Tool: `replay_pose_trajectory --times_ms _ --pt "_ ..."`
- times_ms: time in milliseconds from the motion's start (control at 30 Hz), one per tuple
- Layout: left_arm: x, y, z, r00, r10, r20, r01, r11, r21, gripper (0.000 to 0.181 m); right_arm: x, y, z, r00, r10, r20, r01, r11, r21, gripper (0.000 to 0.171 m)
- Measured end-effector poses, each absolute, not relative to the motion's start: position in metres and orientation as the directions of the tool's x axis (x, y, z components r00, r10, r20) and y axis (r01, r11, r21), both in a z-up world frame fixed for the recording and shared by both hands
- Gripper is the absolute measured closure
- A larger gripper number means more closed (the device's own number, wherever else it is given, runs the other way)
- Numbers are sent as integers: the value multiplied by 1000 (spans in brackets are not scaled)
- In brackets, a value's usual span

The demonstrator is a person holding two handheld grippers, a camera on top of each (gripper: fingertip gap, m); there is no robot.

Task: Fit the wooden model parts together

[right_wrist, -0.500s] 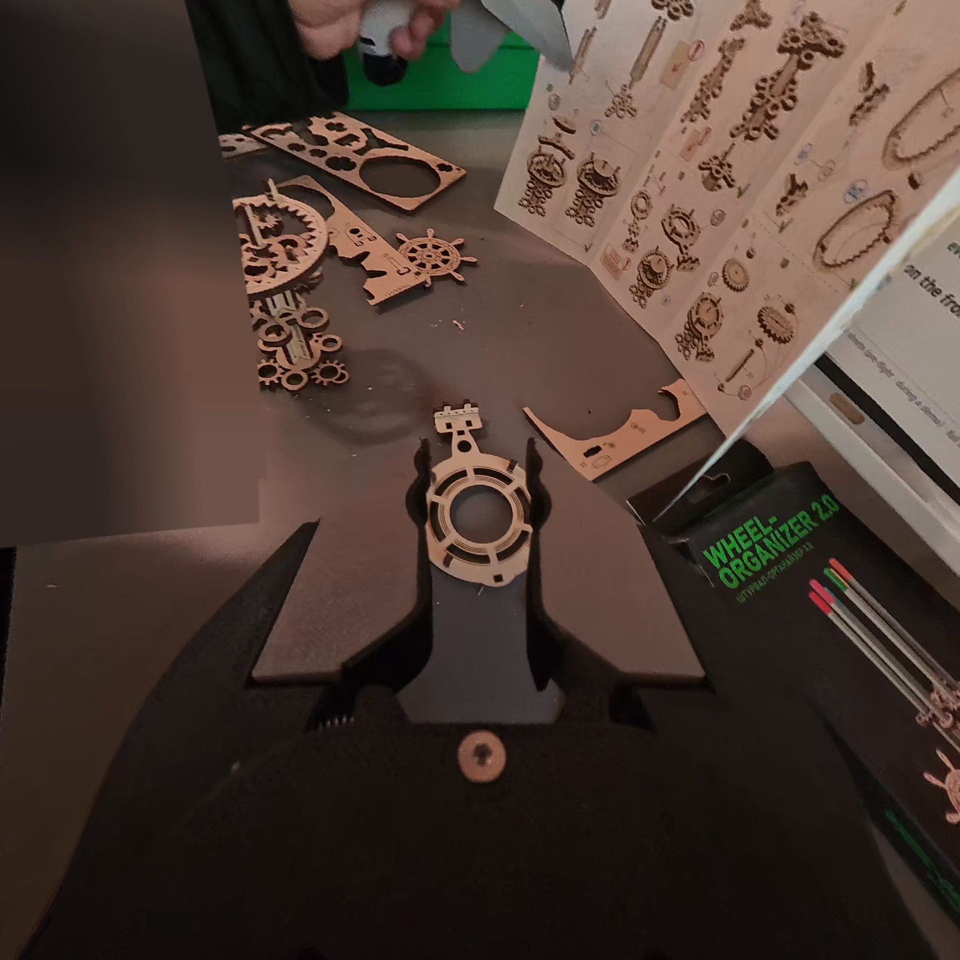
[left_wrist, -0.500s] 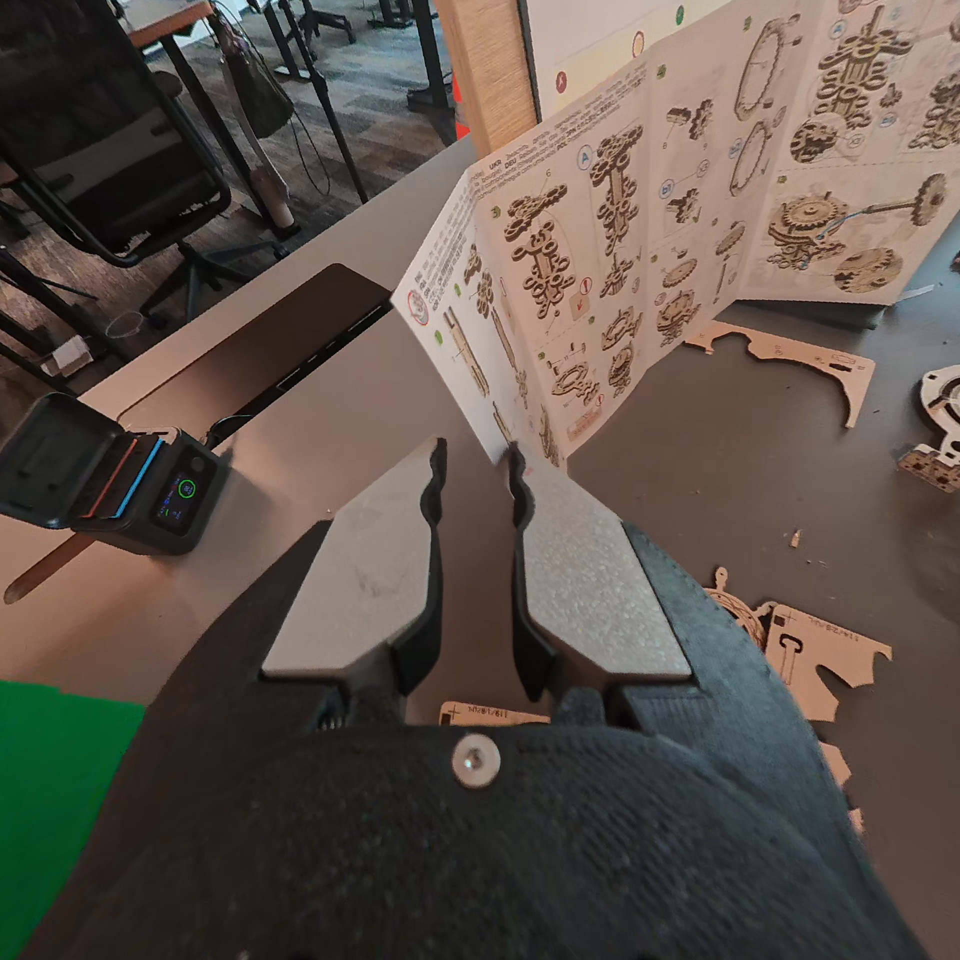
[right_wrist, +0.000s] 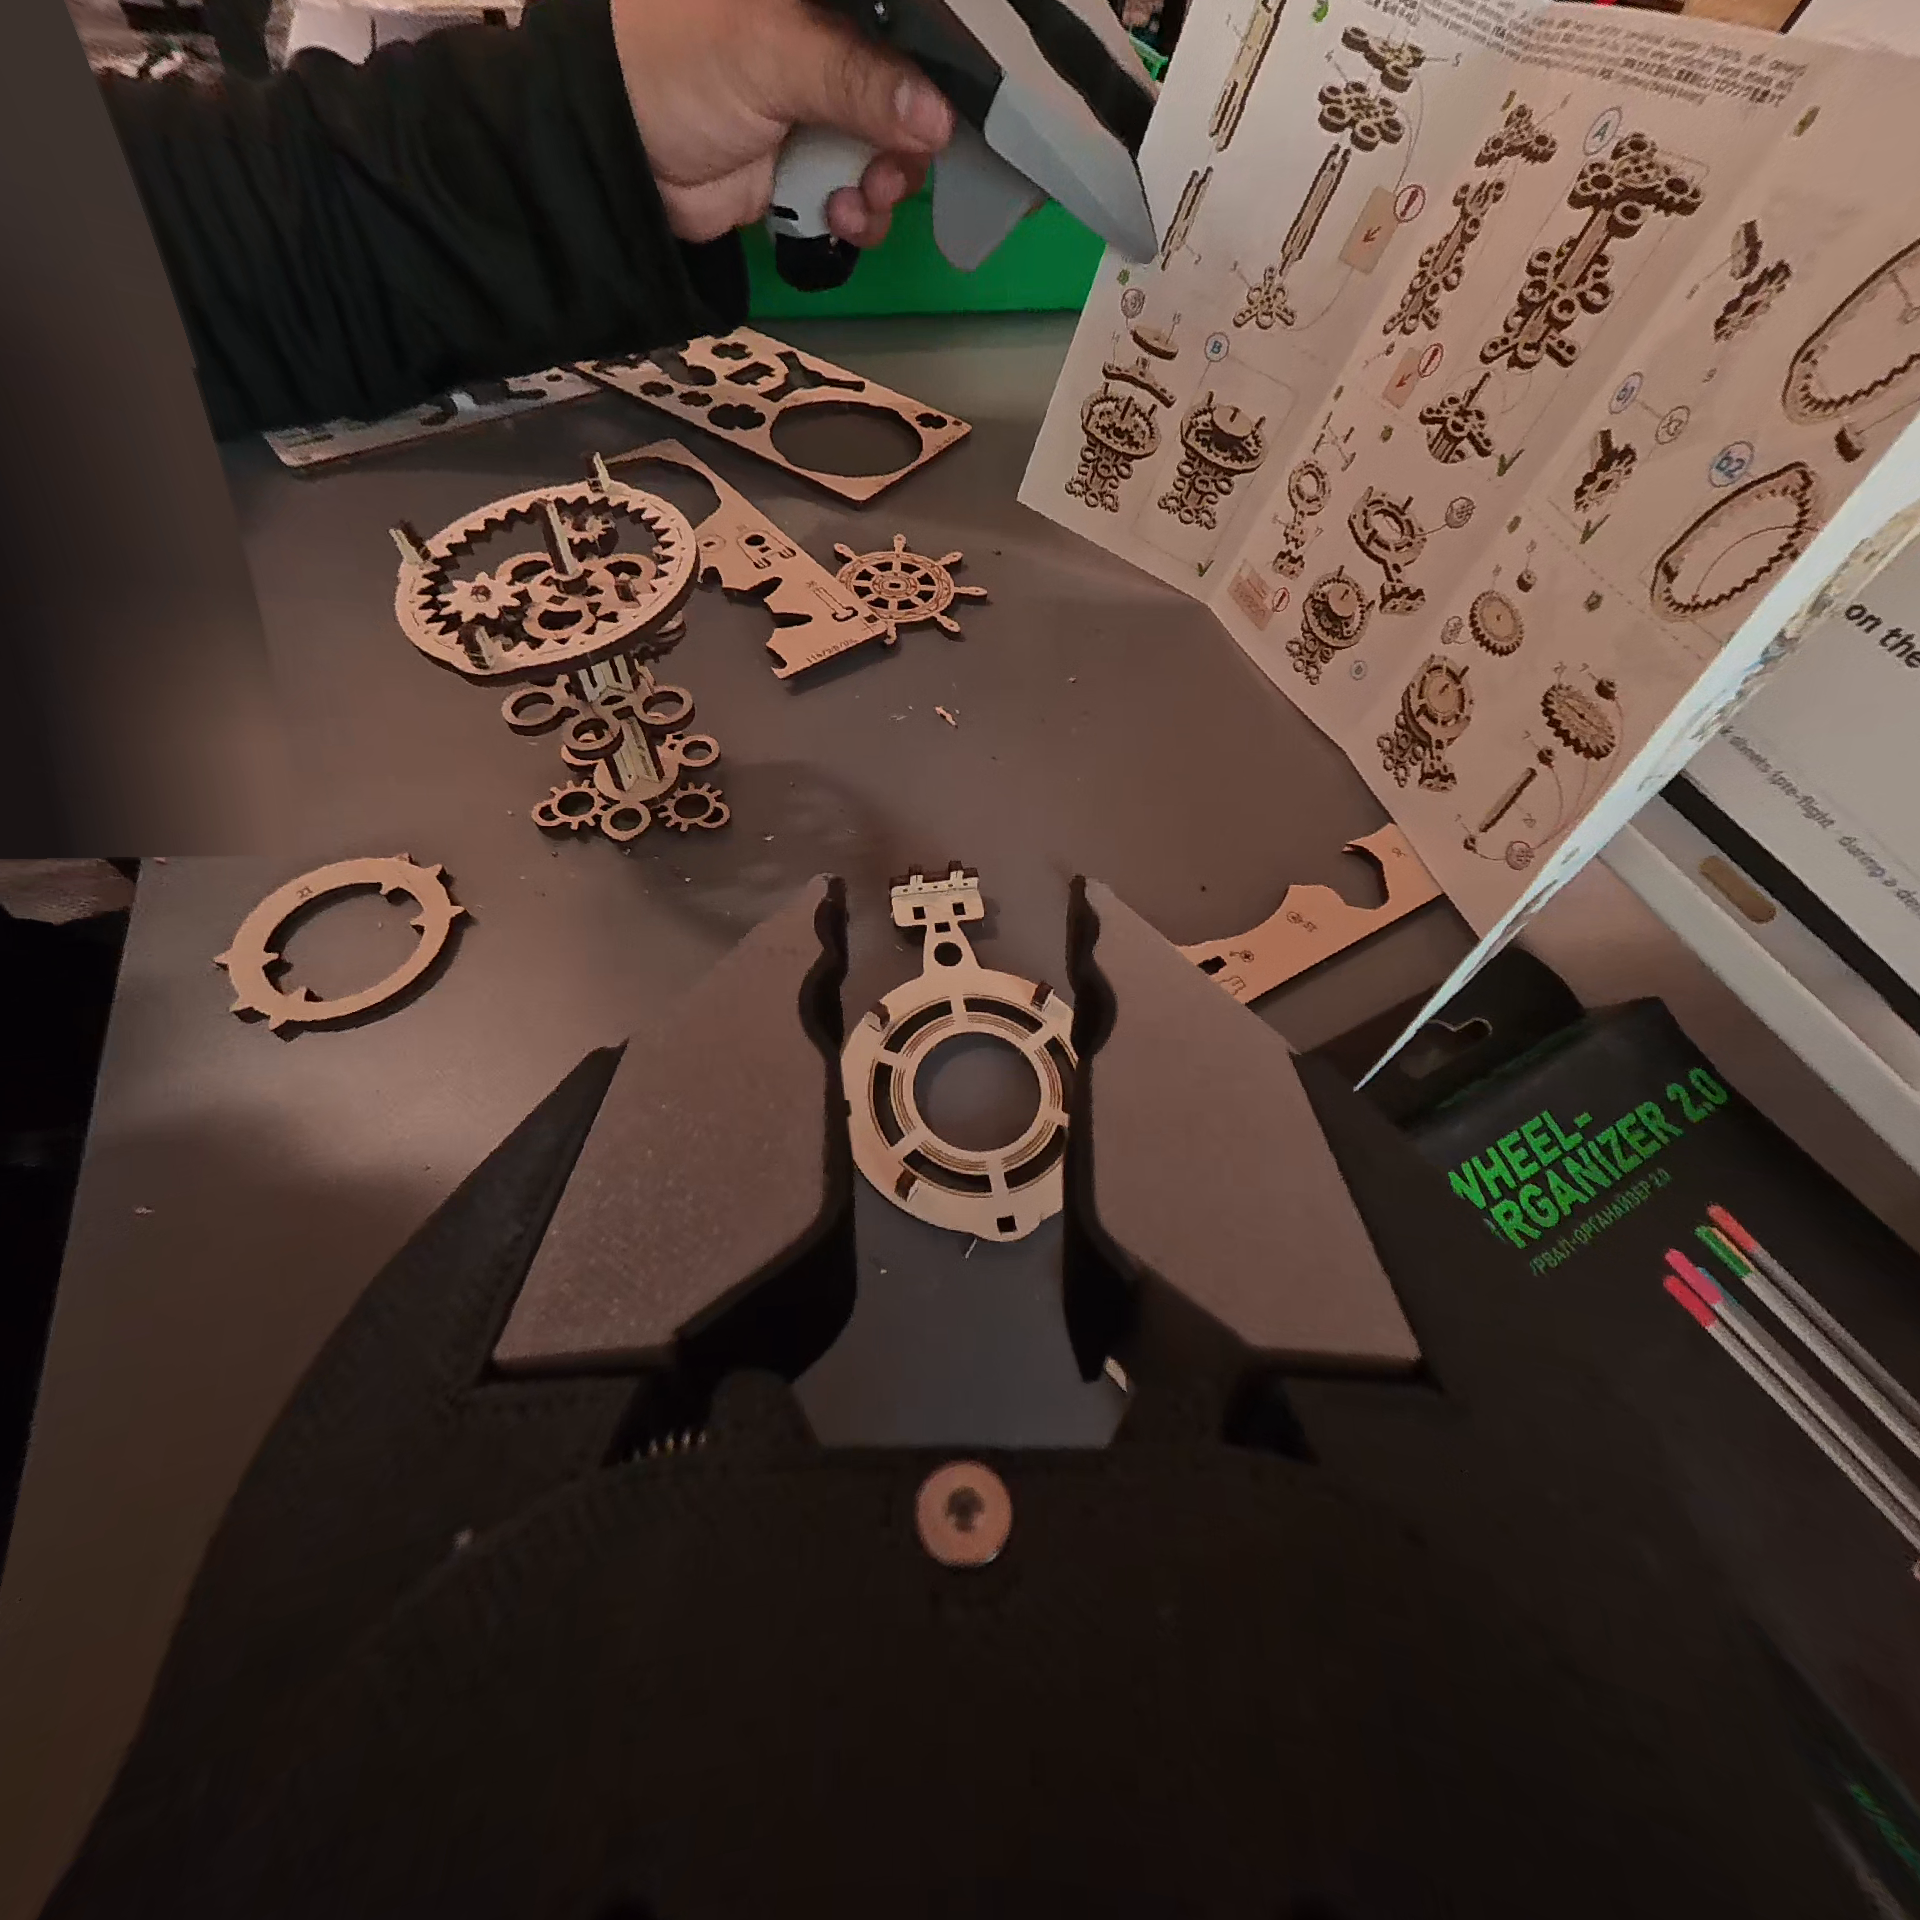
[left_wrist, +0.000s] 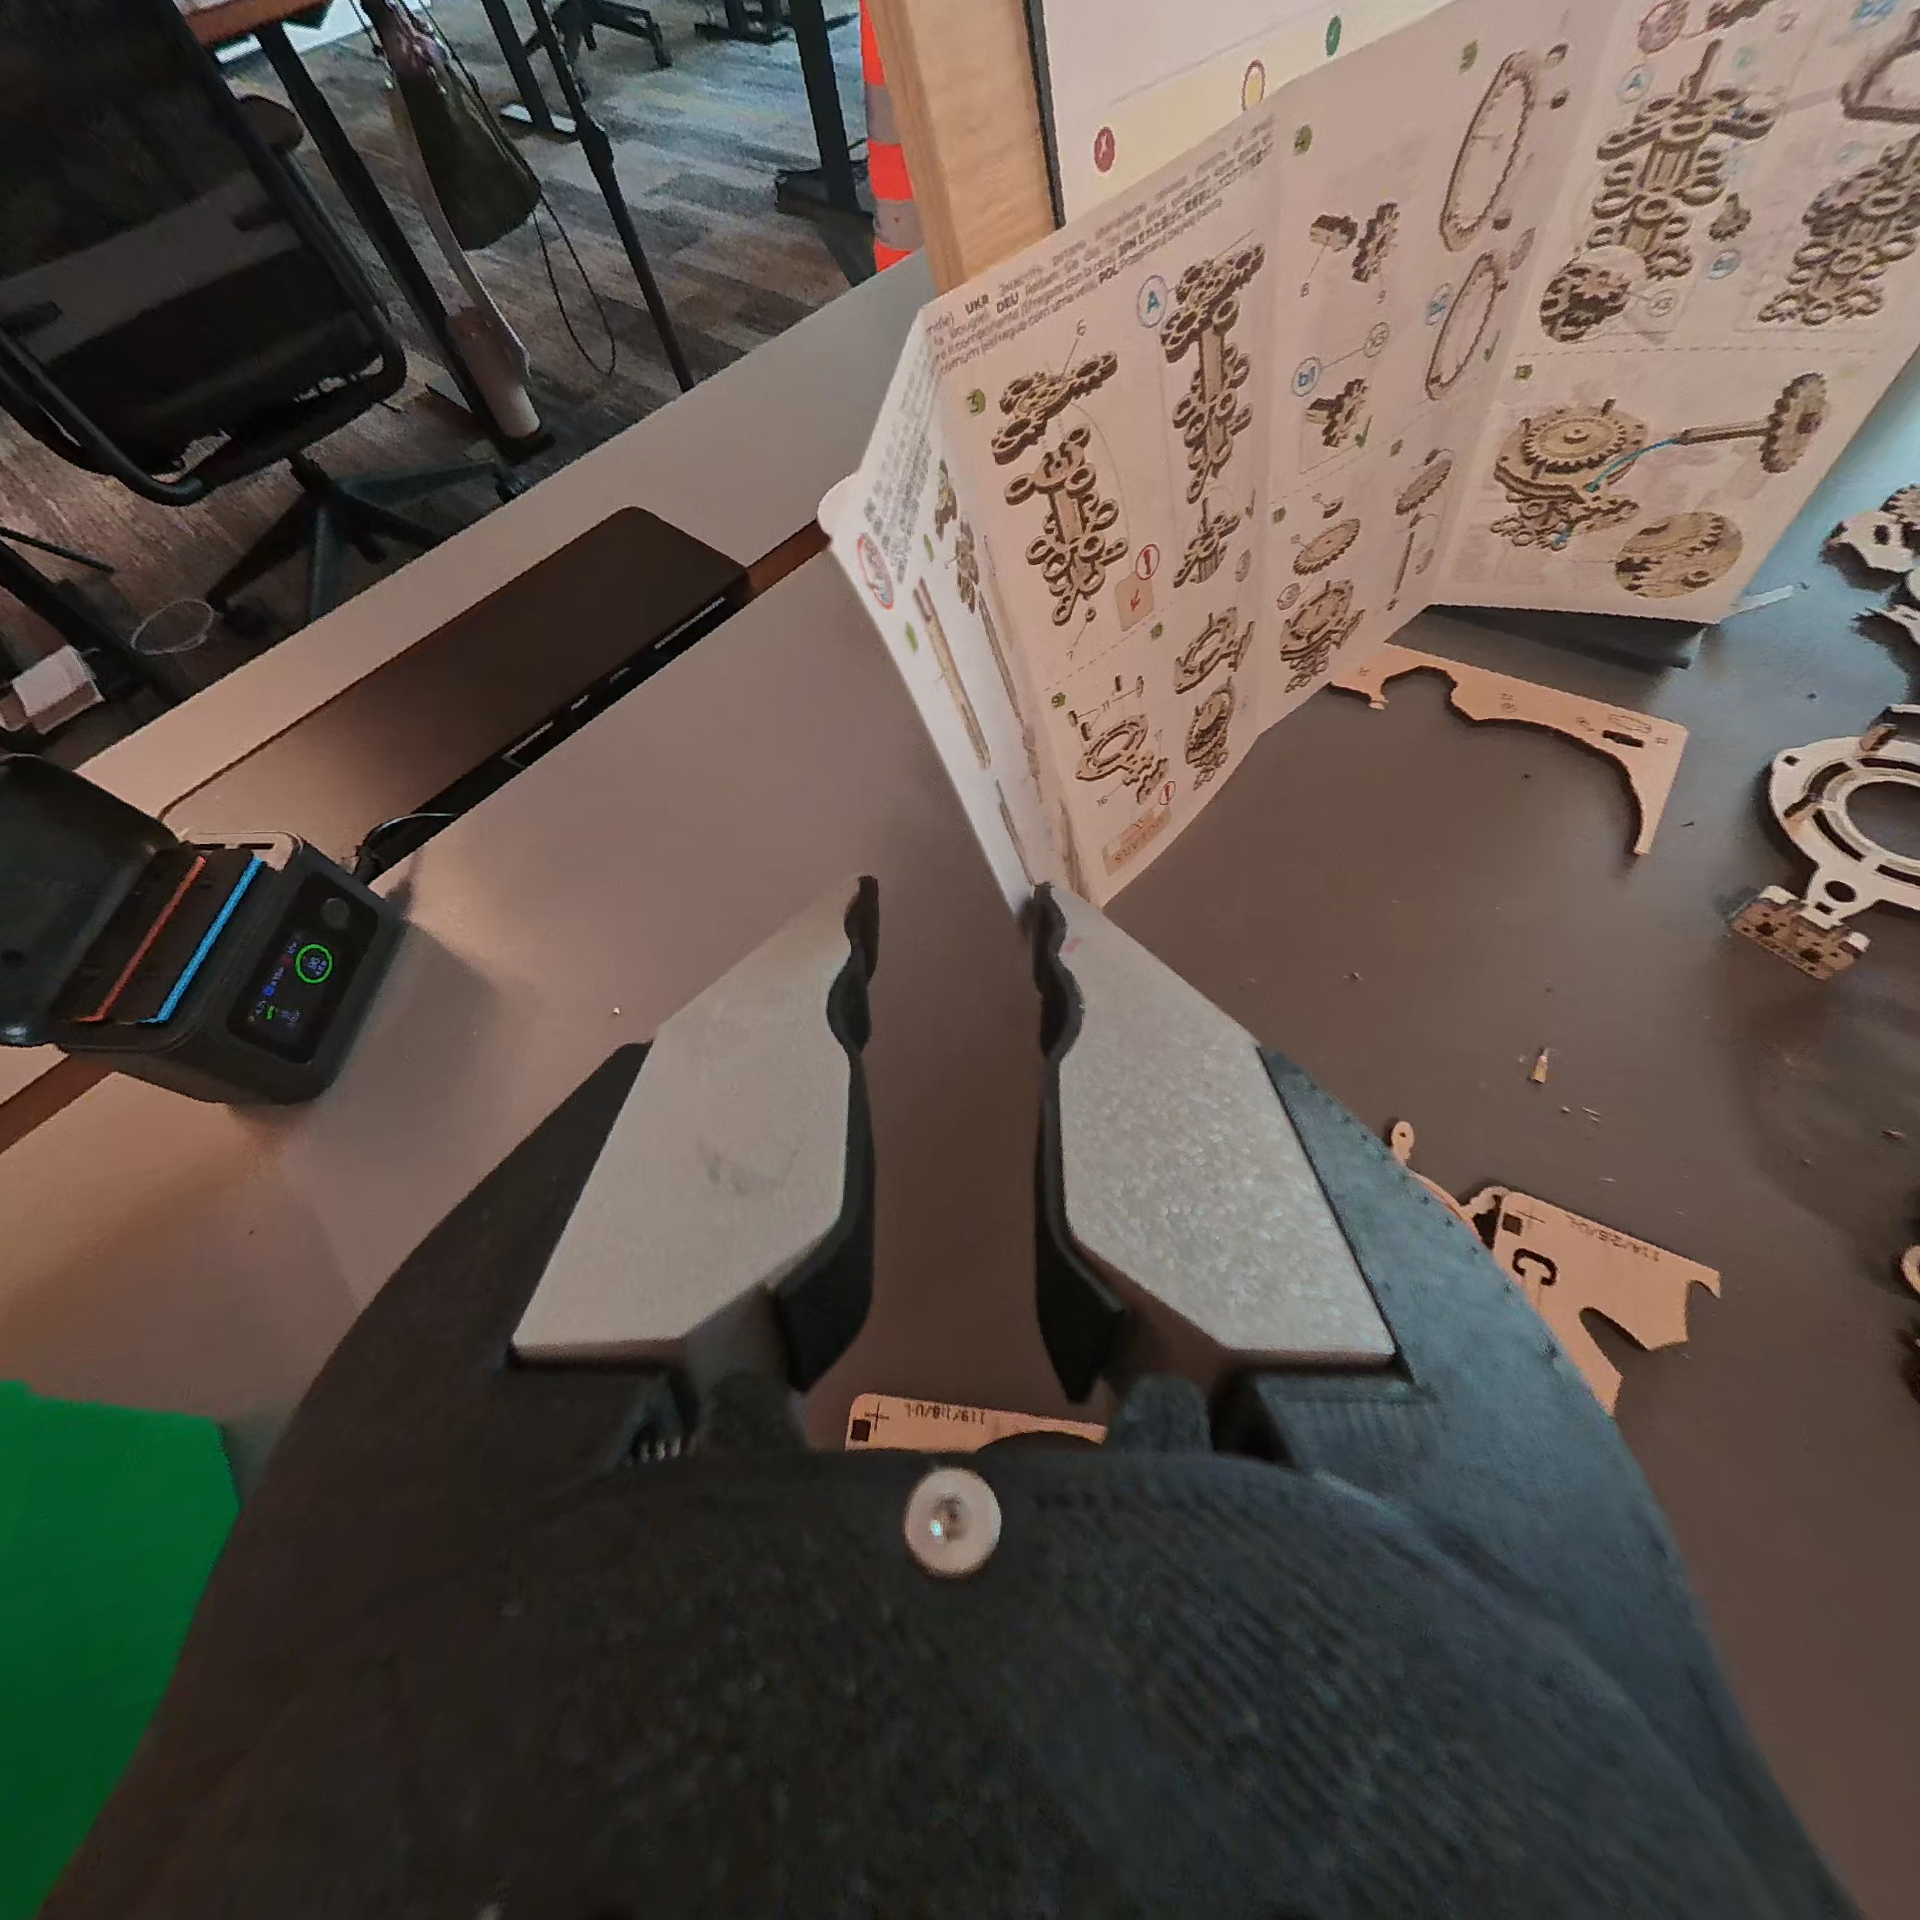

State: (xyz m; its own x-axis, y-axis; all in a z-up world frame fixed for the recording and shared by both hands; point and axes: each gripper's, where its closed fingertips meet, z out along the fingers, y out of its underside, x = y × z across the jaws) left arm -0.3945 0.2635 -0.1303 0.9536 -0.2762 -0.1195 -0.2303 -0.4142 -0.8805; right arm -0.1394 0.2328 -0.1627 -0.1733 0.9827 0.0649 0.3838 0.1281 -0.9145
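Left gripper (left_wrist: 951,914) jaws parted, empty, right gripper (right_wrist: 951,904) jaws spread

My left tool (left_wrist: 951,914) hides most of a wooden offcut (left_wrist: 961,1421); at 3 o'clock the ring part (left_wrist: 1860,821) is cut off.

Pale wood on a dark desk (right_wrist: 1039,727)

Tan gear model (right_wrist: 551,592) and ring (right_wrist: 343,940); black box (right_wrist: 1621,1195) with green lettering; white leaflet (right_wrist: 1507,364) printed brown.

Left wrist view: bright, daylit from 11 o'clock; sharp centre, fisheye bending at edges. Right wrist view: dim, warm; blurred patch at 9 o'clock.
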Motion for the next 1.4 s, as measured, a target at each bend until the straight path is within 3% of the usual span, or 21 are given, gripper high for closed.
replay_pose_trajectory --times_ms 433,700,933,1200,1400 --pt "-389 256 -99 949 -287 -132 -239 -378 -894 128 -138 229 -165 -222 974 46 377 129 -917 129" --pt "-382 207 -63 934 -317 -167 -289 -389 -875 116 -138 188 -159 -396 918 29 341 177 -923 104" --pt "-377 157 -54 937 -289 -195 -306 -415 -856 117 -169 141 -140 -509 861 1 321 190 -928 58" --pt "-366 97 -97 962 -250 -108 -222 -492 -842 119 -203 123 -158 -498 861 104 375 322 -869 72" --pt "-370 66 -124 976 -210 -56 -161 -526 -835 119 -205 127 -163 -503 862 68 391 297 -871 79"
